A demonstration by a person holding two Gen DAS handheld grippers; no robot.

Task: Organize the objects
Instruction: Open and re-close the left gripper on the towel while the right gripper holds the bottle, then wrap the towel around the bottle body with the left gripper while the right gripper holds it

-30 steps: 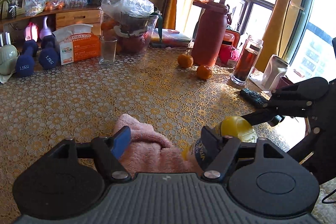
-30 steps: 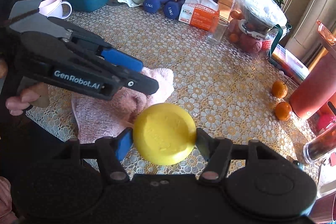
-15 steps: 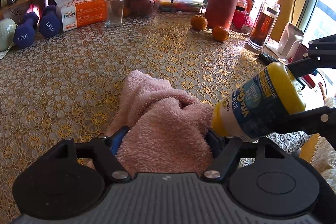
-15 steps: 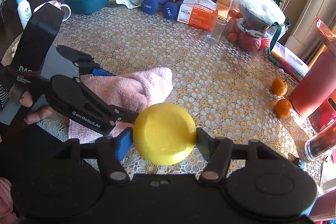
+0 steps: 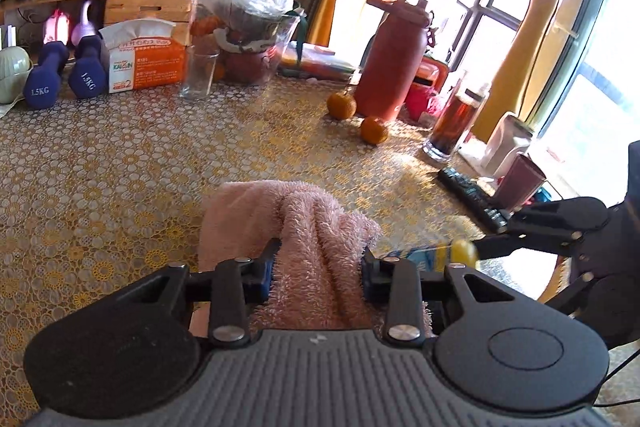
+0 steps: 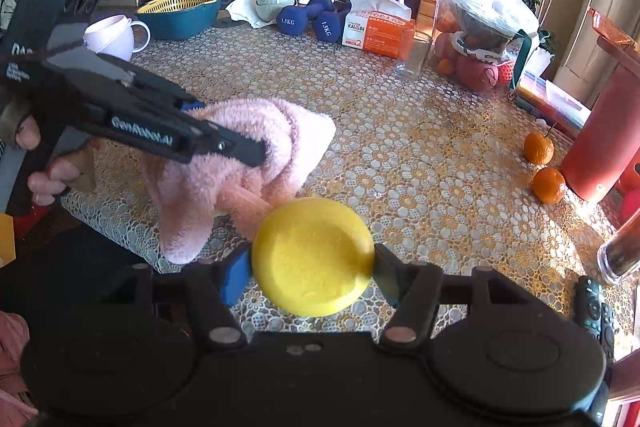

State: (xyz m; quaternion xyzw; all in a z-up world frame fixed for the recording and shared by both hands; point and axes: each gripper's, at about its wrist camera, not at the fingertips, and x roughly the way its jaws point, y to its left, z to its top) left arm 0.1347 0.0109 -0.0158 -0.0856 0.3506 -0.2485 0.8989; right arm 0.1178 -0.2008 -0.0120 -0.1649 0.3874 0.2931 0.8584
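Sunlit living room, round table [image 6: 420, 163] under a gold lace cloth.

Nearest, right gripper [image 6: 312, 273]: clamped across a yellow-capped bottle [image 6: 314, 255], cap end-on to the right wrist camera, held above the table's near edge; in the left wrist view the same bottle [image 5: 436, 255] blurred, lying roughly level between the fingers.

Just left of it, left gripper [image 5: 318, 267]: jaws closing, pads already pinching a bunched fold of the pink towel [image 5: 312, 227]. From the right wrist view, towel [image 6: 240, 163] gathered up at the table's near-left edge, one end hanging over the rim, the far end resting on the cloth; left gripper [image 6: 256, 151] gripped by a hand [image 6: 38, 163].

Farther right: remote control [image 5: 472, 197], glass bottle of dark drink [image 5: 454, 121], two tangerines [image 5: 374, 131] beside a tall red flask [image 5: 392, 67].

Farther back: clear tumbler [image 5: 198, 73], orange tissue pack [image 5: 144, 61], two blue dumbbells [image 5: 64, 77], fruit bowl under plastic wrap [image 5: 250, 31].

Far left in the right wrist view: pale mug [image 6: 114, 37], teal basin with yellow colander [image 6: 180, 9].

Beyond: wooden sideboard [image 5: 144, 9], bright windows.
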